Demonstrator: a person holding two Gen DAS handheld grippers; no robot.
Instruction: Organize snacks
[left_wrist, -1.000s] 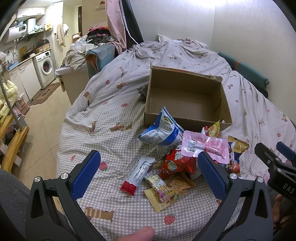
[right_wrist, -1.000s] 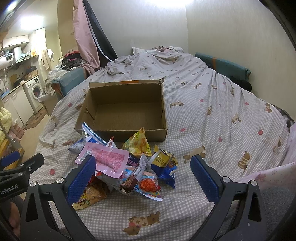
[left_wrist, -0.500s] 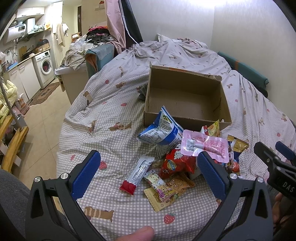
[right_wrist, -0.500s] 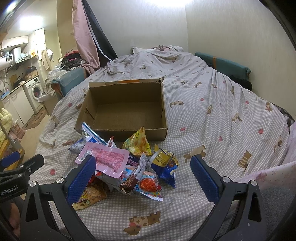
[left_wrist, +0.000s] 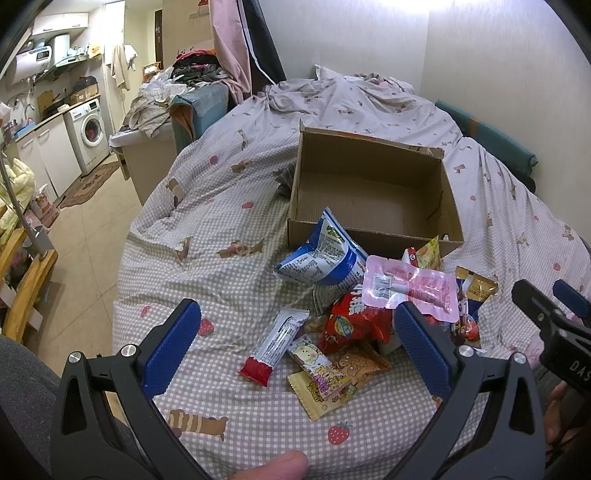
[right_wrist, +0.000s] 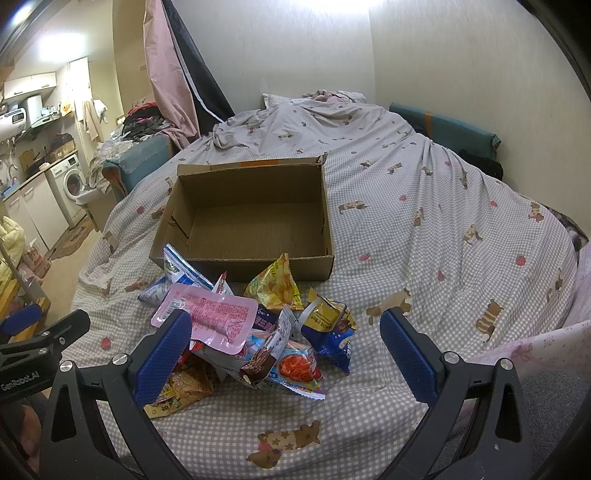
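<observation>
An open, empty cardboard box (left_wrist: 373, 206) (right_wrist: 251, 229) sits on the checked bedspread. In front of it lies a heap of snack packets: a blue-white bag (left_wrist: 321, 254), a pink pouch (left_wrist: 410, 286) (right_wrist: 210, 314), a red bag (left_wrist: 354, 323), a white-red bar (left_wrist: 275, 341), a yellow chip bag (right_wrist: 275, 286) and a blue-gold bag (right_wrist: 328, 328). My left gripper (left_wrist: 295, 328) is open and empty, hovering just short of the bar. My right gripper (right_wrist: 284, 336) is open and empty above the heap.
The bed edge drops to a tiled floor (left_wrist: 92, 236) on the left, with a washing machine (left_wrist: 88, 133) and a cabinet piled with clothes (left_wrist: 155, 110) beyond. A wall (right_wrist: 461, 74) and a teal cushion (right_wrist: 443, 125) bound the bed's right side.
</observation>
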